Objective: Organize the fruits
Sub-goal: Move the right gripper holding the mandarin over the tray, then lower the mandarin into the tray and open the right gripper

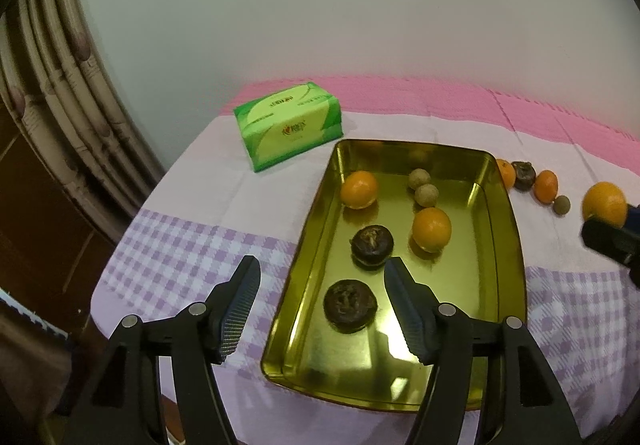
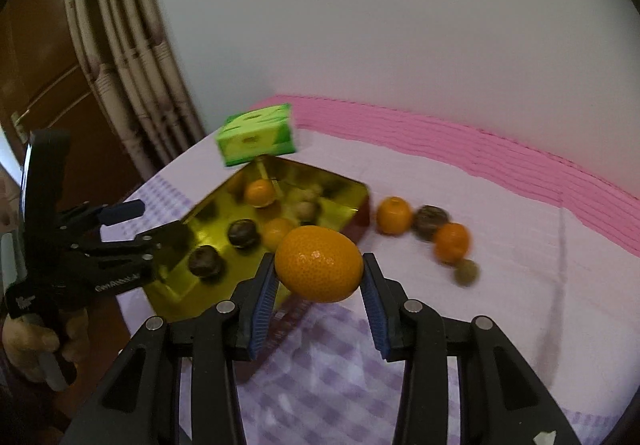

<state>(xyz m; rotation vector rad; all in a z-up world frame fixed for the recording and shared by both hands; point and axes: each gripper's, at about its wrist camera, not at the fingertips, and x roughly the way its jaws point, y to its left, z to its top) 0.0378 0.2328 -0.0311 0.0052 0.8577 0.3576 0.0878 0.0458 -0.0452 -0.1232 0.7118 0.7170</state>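
Right wrist view: orange pinched between the blue ribbed pads of the right gripper, both pads pressing its sides, fruit sticking out above and past the fingertips. Gripper tilted down toward the tablecloth. Ahead-left of the fingers sits the gold tray, blurred, with oranges and dark fruits in it. Ahead-right of the fingers, on the cloth beside the tray: an orange, a dark brown fruit, another orange, a small tan fruit, in a loose row touching or nearly so. Beyond the tray's far corner, a green tissue pack; print on it too blurred to read.

Far left of the fingers: left gripper, held in a hand, pointing across over the tray. White lettering on its body, not legible.

Left wrist view: left gripper with jaws apart, nothing between the pads. One dark fruit lies below between the fingers, second dark fruit just past the fingertips. Farther ahead in the tray: two oranges, two small tan fruits touching. Tissue pack carries a red-and-orange logo, characters unreadable. Held orange shows at the right edge.
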